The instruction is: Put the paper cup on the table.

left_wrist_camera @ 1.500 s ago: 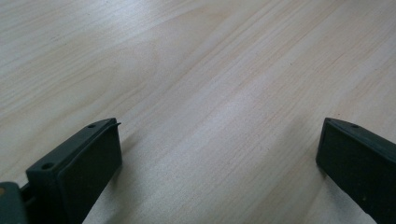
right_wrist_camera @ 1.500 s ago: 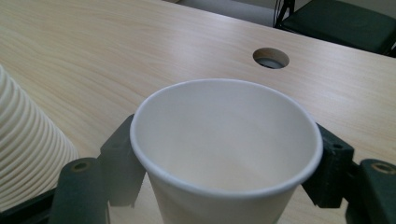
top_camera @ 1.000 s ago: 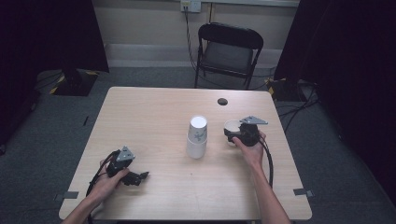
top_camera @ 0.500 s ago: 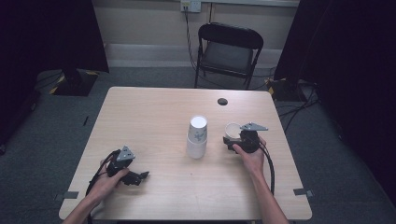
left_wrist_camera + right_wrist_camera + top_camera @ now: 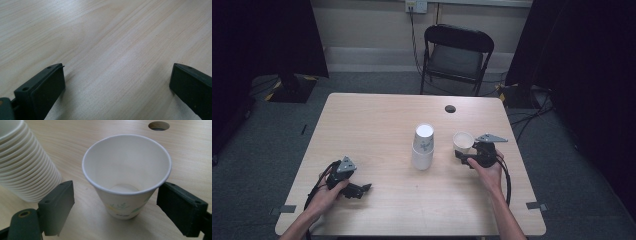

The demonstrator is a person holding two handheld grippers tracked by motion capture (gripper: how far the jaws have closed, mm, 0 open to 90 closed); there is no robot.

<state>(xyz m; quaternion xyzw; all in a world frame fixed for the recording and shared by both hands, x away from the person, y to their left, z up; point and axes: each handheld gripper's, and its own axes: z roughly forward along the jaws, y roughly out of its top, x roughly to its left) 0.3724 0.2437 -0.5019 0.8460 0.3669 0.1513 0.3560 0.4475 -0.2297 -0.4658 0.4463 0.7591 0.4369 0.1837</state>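
A single white paper cup (image 5: 463, 141) with a small green print stands upright, mouth up, on the wooden table (image 5: 377, 120). My right gripper (image 5: 461, 156) is open, with a jaw on each side of the cup (image 5: 126, 192) and a gap to each wall. To the cup's left stands a stack of white paper cups (image 5: 423, 146), turned upside down; its ribbed rims (image 5: 27, 167) show in the right gripper view. My left gripper (image 5: 363, 189) rests open near the front left of the table, and there is bare wood between its jaws (image 5: 117, 67).
A round cable hole (image 5: 450, 108) is cut in the table behind the cup (image 5: 158, 125). A black folding chair (image 5: 457, 50) stands beyond the far edge. Cables trail from both grippers toward the person's forearms.
My right gripper has drawn back a little toward the near edge, and the single cup now shows in front of it. The left gripper has not moved.
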